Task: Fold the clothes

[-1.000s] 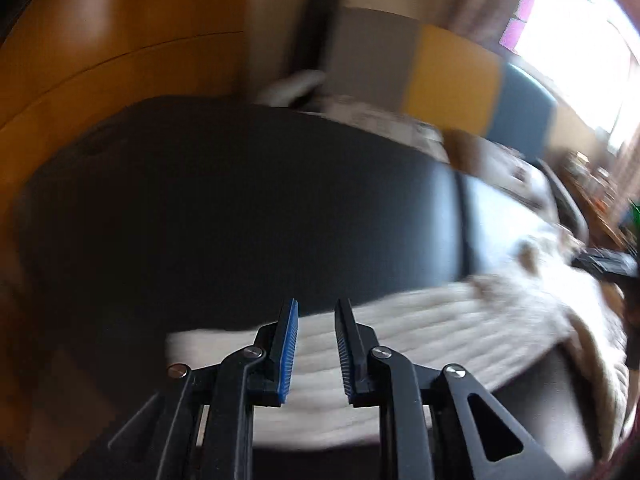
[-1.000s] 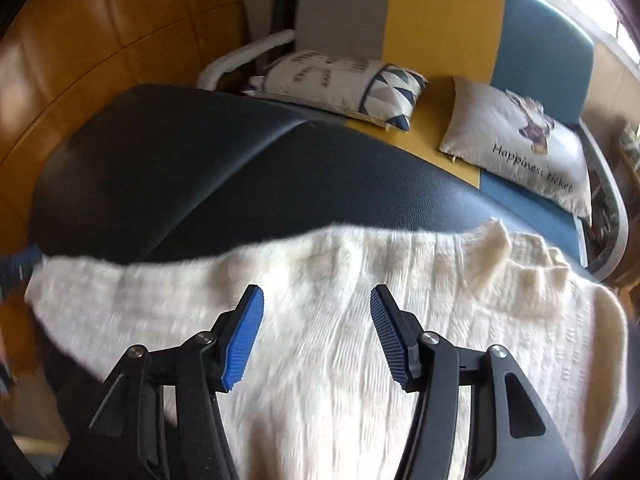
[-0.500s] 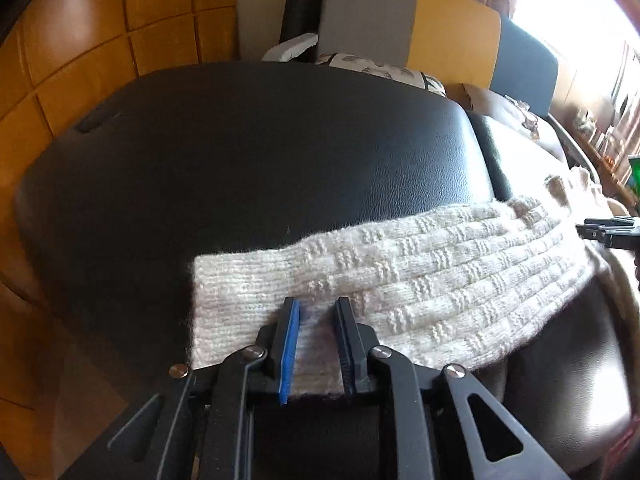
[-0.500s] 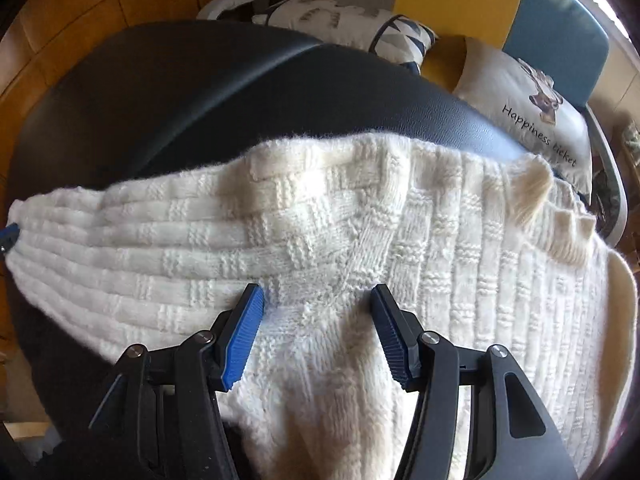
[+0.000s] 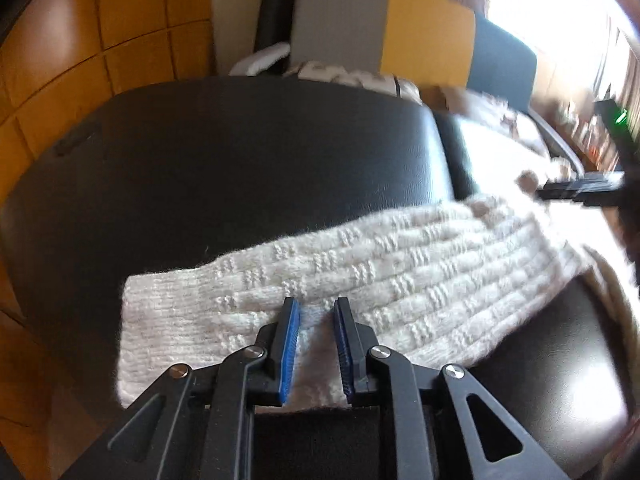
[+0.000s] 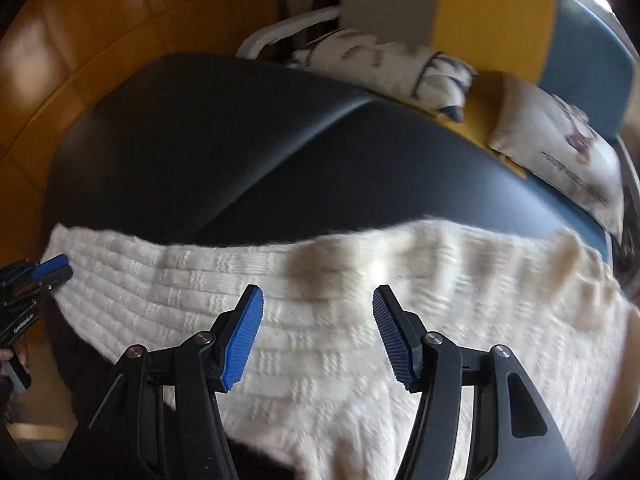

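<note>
Two grippers work one cream knit sweater [image 6: 360, 360] spread on a black padded surface [image 5: 240, 168].

Left gripper [image 5: 316, 344]: its jaws stand a narrow way apart with the near edge of the sleeve [image 5: 360, 284] between the blue pads [image 5: 289, 344]. Knit fills the gap, yet whether the pads press on it cannot be told from this view. The sleeve's long axis runs crosswise to these jaws, from its cuff end [image 5: 136, 304] just left of them out to the far right, where it meets the body of the garment.

Right gripper [image 6: 318, 332]: its jaws stand wide apart above the knit, nothing between the pads, and they hold nothing. The body of the sweater lies directly ahead of and beneath these jaws and extends to their right; the sleeve stretches away to their left, ending beside the left gripper seen at that edge of the view.

Key relation: the sleeve lies as one long band between the two tools, the left gripper at its cuff end and the right gripper near its shoulder end. Judged from this layout, the coming move is probably a fold of the sleeve across the body, and the left gripper, already at the sleeve's edge, is the nearer one to carry it. A sofa with printed cushions [image 6: 560, 148] stands beyond the far edge of the surface.
</note>
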The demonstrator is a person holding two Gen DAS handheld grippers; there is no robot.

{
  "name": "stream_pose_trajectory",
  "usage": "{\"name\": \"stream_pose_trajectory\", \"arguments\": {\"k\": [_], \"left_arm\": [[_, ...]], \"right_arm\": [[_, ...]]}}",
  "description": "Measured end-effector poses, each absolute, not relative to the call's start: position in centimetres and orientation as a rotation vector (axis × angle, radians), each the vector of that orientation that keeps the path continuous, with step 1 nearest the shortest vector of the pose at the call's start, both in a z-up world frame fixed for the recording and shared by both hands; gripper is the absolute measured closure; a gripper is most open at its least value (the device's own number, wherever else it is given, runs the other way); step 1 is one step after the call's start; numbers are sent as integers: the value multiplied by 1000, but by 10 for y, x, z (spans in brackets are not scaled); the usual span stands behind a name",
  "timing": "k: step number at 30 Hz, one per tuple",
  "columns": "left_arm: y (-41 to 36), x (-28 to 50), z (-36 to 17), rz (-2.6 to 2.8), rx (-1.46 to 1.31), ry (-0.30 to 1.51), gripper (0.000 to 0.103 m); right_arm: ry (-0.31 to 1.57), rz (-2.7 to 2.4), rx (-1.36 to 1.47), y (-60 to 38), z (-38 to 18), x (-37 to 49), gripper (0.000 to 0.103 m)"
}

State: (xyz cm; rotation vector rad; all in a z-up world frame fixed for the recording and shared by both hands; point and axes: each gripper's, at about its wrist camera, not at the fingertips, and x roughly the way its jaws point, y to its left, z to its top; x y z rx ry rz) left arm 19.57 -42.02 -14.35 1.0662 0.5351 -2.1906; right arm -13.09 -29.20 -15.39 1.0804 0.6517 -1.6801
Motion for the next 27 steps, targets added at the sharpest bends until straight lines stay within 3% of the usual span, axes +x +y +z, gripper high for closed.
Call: {"name": "stream_pose_trajectory", "arguments": {"k": [8,12,15,18,21,27], "left_arm": [[-421,201,-155,-2162,1046,525,83],[-437,195,-151,-2144,1059,534,83],[-447,191,-151,-2144,1078,515,83],[-454,186,-145,-2130,1095,514,83],[-442,193,-120,-2186,986,567,84],[-369,177,-103,-2476,1021,768,83]], "right_arm": [[647,-1731,1134,-309,-178,-156,40],[543,-1715,1181,-303,-163,-170,39],[469,-1719,1146,-269,-132,-176,39],[509,-1737,1106,-222,-105,-168,39],[550,-1768,1099,-158,-84,-149,39],[546,-1836,1199,-33,-70,-74,39]]}}
